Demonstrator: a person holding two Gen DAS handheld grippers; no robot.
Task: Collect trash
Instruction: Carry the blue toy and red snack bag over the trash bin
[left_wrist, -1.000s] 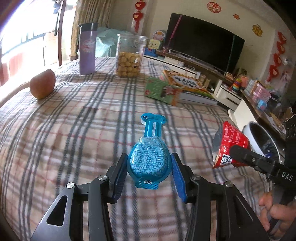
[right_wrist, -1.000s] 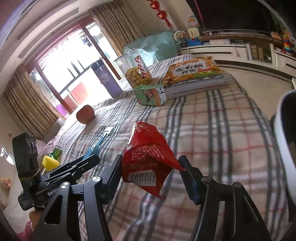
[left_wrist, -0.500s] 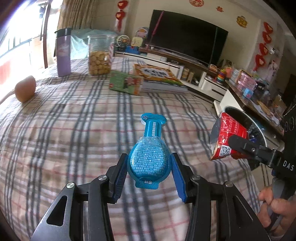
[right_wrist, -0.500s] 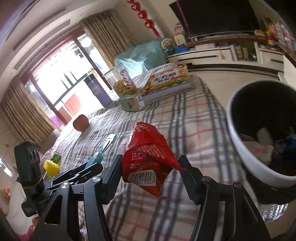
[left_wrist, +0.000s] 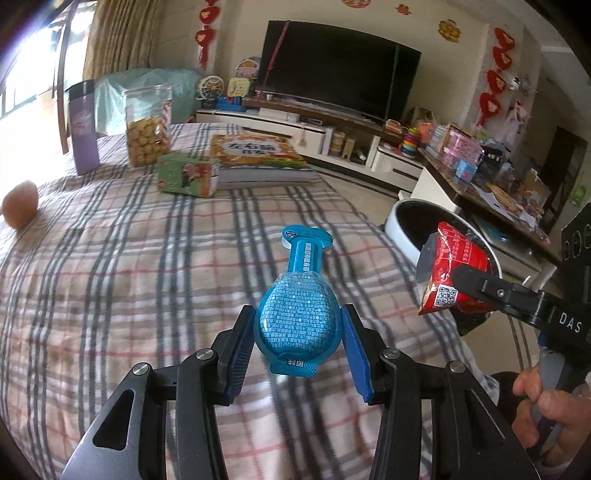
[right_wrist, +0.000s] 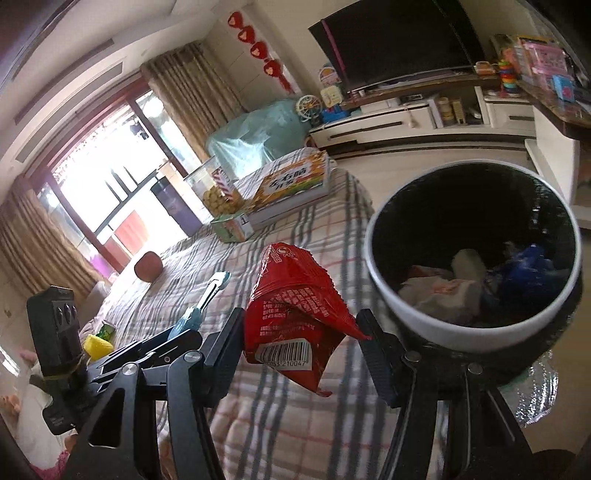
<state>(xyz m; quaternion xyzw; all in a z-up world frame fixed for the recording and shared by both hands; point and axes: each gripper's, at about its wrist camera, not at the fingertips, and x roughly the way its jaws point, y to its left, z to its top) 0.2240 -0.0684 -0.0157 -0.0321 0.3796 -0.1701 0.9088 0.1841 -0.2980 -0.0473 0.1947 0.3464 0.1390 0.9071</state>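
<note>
My left gripper (left_wrist: 297, 332) is shut on a blue plastic blister pack (left_wrist: 298, 314) and holds it above the plaid cloth. My right gripper (right_wrist: 299, 339) is shut on a red snack wrapper (right_wrist: 291, 314); it also shows in the left wrist view (left_wrist: 448, 273) at the right. A white-rimmed trash bin (right_wrist: 384, 291) with a black inside stands just right of the wrapper and holds several scraps; it also shows in the left wrist view (left_wrist: 400, 221), behind the wrapper.
On the plaid cloth (left_wrist: 110, 277) lie an apple (left_wrist: 20, 208), a purple tumbler (left_wrist: 85, 125), a cookie jar (left_wrist: 147, 125), a green box (left_wrist: 186, 177) and a book (left_wrist: 258, 155). A TV stand (left_wrist: 332, 129) and a cluttered side table (left_wrist: 498, 184) are beyond.
Both grippers have swung right with their loads. The bin has come close beside the red wrapper in the right wrist view.
</note>
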